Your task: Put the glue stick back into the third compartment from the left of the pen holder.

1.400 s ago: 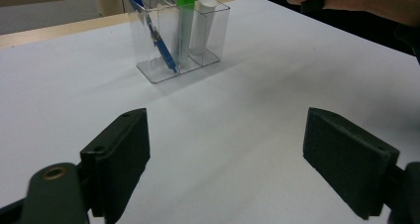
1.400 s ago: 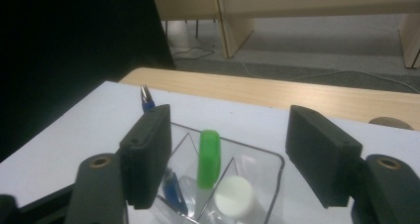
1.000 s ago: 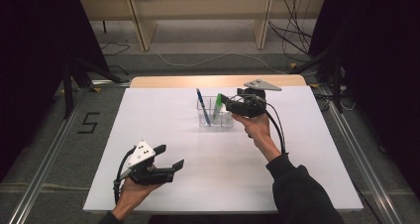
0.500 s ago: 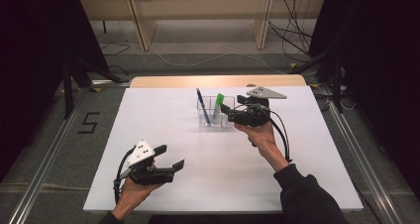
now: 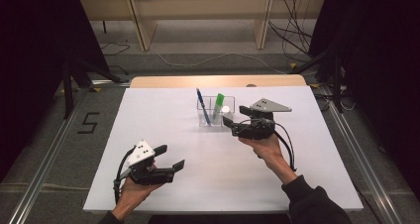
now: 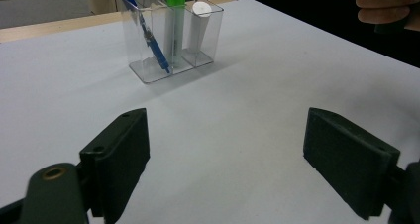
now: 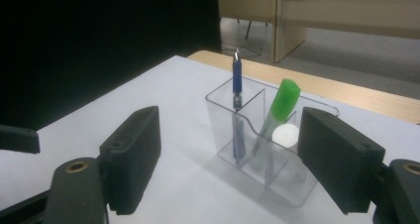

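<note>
High view: white tabletop (image 5: pixel 163 135), bare across most of its face, w/ a strip of wood along the far edge. Grey floor round it, metal rails left & right, a "5" marked on the floor at left, cables trailing at the back, wooden furniture legs beyond, dark curtains both sides. Clear pen holder (image 5: pixel 214 116) stands mid-table toward the far edge: blue pen (image 5: pixel 202 105) in its left compartment, green marker (image 5: pixel 217 105) in the middle, white-capped item (image 5: pixel 226 110) at right. Right gripper (image 5: pixel 229 122) sits just beside the holder's right end, jaws pointing at it, nothing between them; they've just been spreading. Left gripper (image 5: pixel 170 157) sits near the front edge, well apart from the holder, jaws spread, empty. Open table left of the holder & between the two hands.

Left gripper view: jaws wide, bare white surface between. Holder (image 6: pixel 171 33) up ahead, blue pen (image 6: pixel 146 28) leaning, green marker (image 6: pixel 173 21) upright. Fingers of the other hand (image 6: pixel 384 3) top right. Table edge runs off right into black.

Right gripper view: jaws parted, not touching anything; holder (image 7: pixel 267 144) close ahead, its right end near the right-hand jaw. Blue pen (image 7: pixel 236 85) upright, green marker (image 7: pixel 280 110) tilted, white cap (image 7: pixel 286 135) low. Wooden edge behind, dark curtain left.
</note>
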Motion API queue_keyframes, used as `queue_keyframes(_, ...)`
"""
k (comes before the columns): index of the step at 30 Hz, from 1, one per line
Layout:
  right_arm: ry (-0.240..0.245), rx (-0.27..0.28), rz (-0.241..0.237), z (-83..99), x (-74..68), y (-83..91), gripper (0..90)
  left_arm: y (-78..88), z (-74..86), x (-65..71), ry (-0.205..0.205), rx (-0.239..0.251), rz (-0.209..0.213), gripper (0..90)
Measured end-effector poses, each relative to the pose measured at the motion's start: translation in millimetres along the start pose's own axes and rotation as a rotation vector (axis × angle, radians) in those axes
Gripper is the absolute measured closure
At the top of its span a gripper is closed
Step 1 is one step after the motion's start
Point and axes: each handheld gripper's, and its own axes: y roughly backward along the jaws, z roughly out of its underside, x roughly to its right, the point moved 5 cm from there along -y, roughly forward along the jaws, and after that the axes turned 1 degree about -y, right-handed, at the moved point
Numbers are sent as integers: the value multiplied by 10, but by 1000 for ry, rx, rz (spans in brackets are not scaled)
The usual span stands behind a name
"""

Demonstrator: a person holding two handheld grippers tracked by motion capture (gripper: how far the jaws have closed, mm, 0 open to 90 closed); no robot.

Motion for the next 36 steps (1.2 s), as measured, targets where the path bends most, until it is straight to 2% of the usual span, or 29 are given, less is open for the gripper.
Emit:
queue_keyframes(17, 14, 17, -39, 279, -52, 239, 245, 5, -3, 11, -10, -2, 14, 176)
queue_keyframes(26, 16, 2, -57, 426, -66, 332, 234, 4, -6, 15, -14, 0, 17, 176)
queue_keyframes(36, 24, -5, -55, 565, -37, 493, 224, 13, -11, 22, -16, 2, 25, 177)
